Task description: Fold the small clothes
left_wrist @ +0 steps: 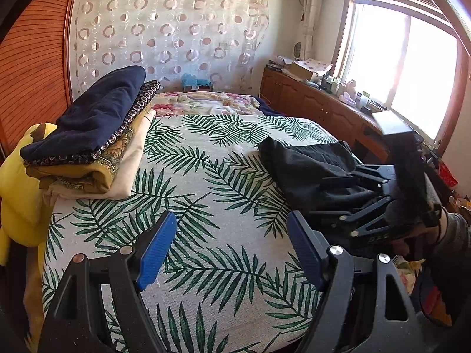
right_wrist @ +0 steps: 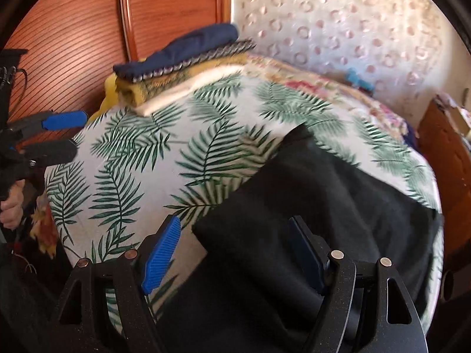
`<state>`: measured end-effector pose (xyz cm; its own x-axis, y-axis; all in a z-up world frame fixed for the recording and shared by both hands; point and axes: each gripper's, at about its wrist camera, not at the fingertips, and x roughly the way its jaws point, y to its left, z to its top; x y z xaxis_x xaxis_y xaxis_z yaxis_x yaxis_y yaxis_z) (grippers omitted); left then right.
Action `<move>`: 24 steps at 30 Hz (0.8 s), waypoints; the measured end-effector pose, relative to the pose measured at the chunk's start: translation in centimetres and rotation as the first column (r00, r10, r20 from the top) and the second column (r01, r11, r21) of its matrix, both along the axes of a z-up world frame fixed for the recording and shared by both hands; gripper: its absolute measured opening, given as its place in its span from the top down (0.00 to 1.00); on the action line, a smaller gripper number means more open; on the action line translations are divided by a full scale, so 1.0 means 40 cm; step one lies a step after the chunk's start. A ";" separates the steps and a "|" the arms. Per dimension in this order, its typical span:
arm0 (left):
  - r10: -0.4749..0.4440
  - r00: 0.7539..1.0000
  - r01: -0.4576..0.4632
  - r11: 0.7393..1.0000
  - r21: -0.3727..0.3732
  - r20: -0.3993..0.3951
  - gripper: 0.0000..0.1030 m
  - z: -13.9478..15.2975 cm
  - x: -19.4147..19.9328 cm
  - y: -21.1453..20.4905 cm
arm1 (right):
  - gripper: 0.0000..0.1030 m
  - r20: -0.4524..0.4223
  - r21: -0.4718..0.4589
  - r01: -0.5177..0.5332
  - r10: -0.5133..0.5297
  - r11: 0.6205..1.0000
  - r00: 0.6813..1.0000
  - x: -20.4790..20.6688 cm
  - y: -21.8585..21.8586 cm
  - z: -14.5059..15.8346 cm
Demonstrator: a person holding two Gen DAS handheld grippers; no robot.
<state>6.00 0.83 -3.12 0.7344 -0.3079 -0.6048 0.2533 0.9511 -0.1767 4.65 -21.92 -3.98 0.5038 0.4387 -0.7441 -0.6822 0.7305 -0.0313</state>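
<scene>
A black garment (left_wrist: 309,167) lies folded on the right side of the leaf-print bed cover (left_wrist: 206,206); it also fills the lower right of the right wrist view (right_wrist: 309,206). My right gripper (right_wrist: 235,253) is open, its jaws wide apart over the garment's near edge; it also shows in the left wrist view (left_wrist: 350,188) at the garment. My left gripper (left_wrist: 232,250) is open and empty above bare cover, left of the garment; it shows at the far left of the right wrist view (right_wrist: 63,135).
A stack of folded clothes (left_wrist: 97,135), navy on top, sits at the bed's left edge by the wooden wardrobe (left_wrist: 32,67). A yellow garment (left_wrist: 17,182) hangs beside it. A wooden cabinet (left_wrist: 318,103) with clutter stands right, under the window.
</scene>
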 end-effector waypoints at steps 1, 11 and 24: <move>-0.001 1.000 0.001 1.000 0.000 -0.002 0.24 -0.002 -0.001 0.001 | 0.25 -0.011 -0.008 -0.001 0.001 1.000 1.000 0.010 0.001 -0.008; -0.011 1.000 0.011 1.000 -0.004 -0.019 0.24 -0.023 0.005 -0.008 | 0.90 -0.003 -0.020 0.020 -0.020 1.000 1.000 0.052 -0.066 -0.019; -0.047 0.999 0.047 0.999 0.003 -0.029 0.24 -0.037 0.001 -0.051 | 0.96 0.151 0.081 0.291 -0.301 0.953 0.942 0.214 -0.339 0.157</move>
<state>6.05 -1.20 -4.58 0.7017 -0.3393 -0.6264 0.2923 0.9390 -0.1812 13.21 -35.48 2.32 0.7272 0.2906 -0.6219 -0.4244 0.9024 -0.0746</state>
